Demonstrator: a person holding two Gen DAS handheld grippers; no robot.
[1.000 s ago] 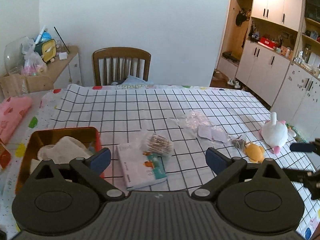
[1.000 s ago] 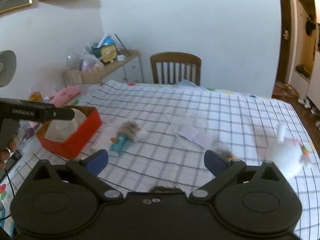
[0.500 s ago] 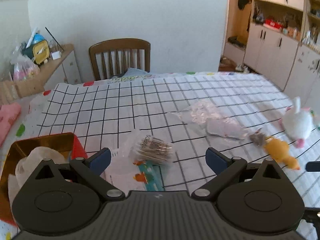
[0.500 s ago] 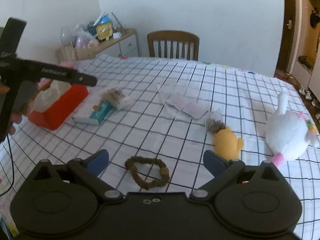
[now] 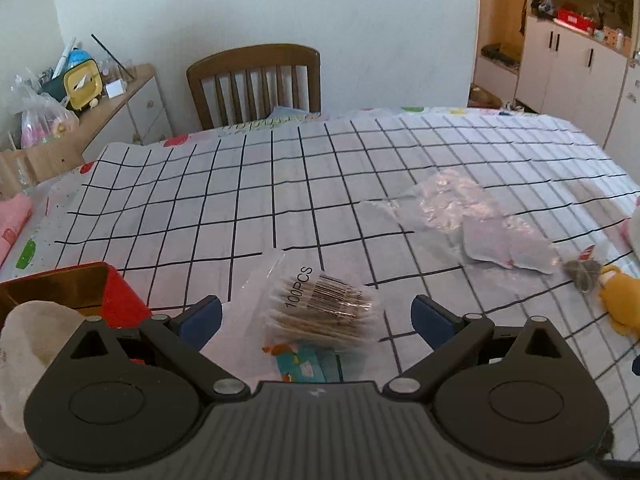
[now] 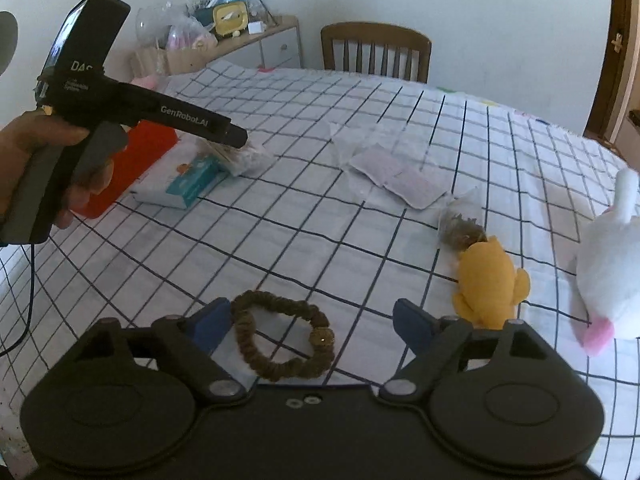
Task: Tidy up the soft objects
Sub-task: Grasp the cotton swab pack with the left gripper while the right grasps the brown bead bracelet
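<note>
Right wrist view: right gripper [image 6: 312, 320] jaws wide but just closing around the brown scrunchie [image 6: 282, 336] on the tablecloth [image 6: 320, 208], apparently untouched; yellow plush [image 6: 490, 280] at 2 o'clock.

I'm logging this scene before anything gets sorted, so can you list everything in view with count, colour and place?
Scrunchie: 1, brown, on the cloth between the right gripper's fingers.
Duck toy: 1, yellow, right of the scrunchie.
Plush: 1, white and pink, far right.
Swab bag: 1, clear, on the tissue pack.
Tissue pack: 1, white and teal, beside the box.
Box: 1, red, left, with a white cloth inside.
Plastic bags: several, clear, mid-table.
Chair: 1, wooden, far side.
Tablecloth: 1, white with black grid.
Left gripper: open, over the swab bag.
Right gripper: open, jaws just been closing.
Hand: 1, holding the left gripper.
</note>
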